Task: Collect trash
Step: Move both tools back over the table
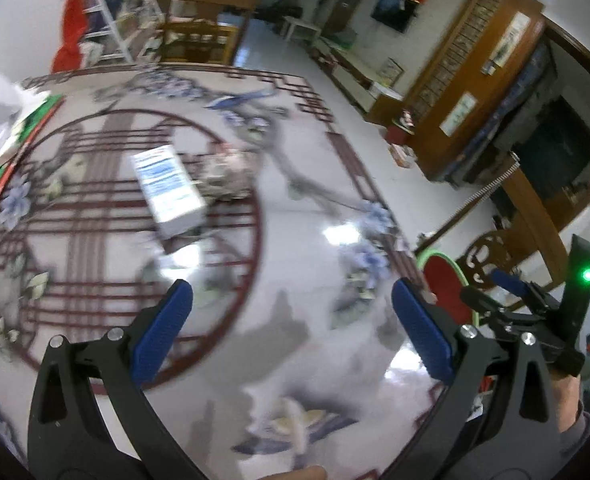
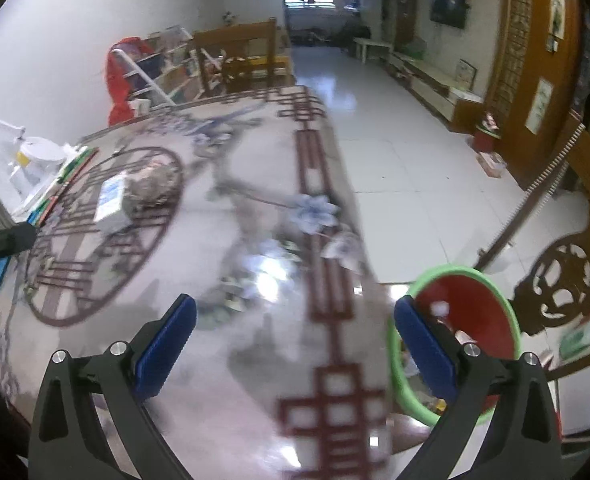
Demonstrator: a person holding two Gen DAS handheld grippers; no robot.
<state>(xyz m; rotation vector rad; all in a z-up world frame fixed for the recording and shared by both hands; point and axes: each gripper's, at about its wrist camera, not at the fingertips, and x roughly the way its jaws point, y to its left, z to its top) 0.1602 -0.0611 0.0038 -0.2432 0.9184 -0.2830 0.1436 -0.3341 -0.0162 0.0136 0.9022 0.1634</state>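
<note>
Both of our hand-held grippers, left and right, spread and empty. Box far left on surface; bin near right, catching drops.

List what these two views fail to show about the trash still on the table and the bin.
- Box: its print is unreadable in both views because of motion blur.
- Crumpled item beside the box: too blurred to identify in either view.
- Red bin: its contents are partly hidden by the right gripper finger in the right view; in the left view the table edge cuts off most of it.
</note>
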